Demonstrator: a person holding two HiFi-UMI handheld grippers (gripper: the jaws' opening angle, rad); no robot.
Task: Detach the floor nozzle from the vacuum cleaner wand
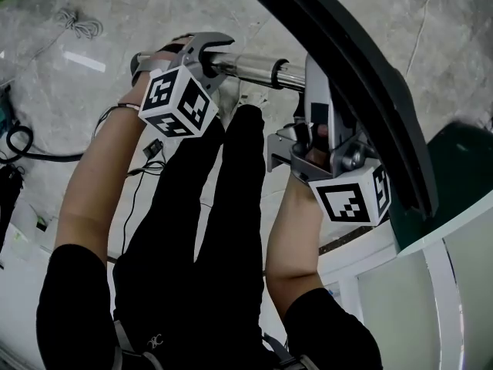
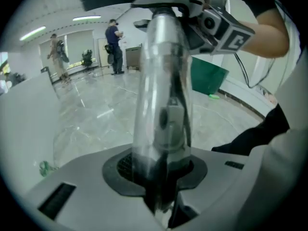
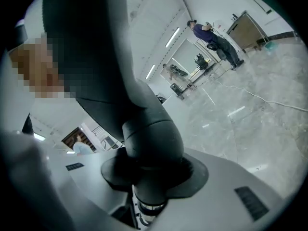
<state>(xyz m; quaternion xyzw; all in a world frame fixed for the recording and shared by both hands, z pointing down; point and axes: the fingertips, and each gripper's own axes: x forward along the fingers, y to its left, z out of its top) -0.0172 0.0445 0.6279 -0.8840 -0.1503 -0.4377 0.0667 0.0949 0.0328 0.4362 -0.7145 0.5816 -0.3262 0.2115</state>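
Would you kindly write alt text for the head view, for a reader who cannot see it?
Seen from above, a person's left gripper clamps a shiny metal wand while the right gripper grips the grey neck of the dark floor nozzle, lifted at the right. Black trousers and a marble floor lie below.

Dark floor nozzle [image 1: 362,83] raised, tilted on edge; silver wand [image 1: 254,69] level, meeting its neck.

The floor nozzle [image 1: 362,75] runs off the head view's top edge.
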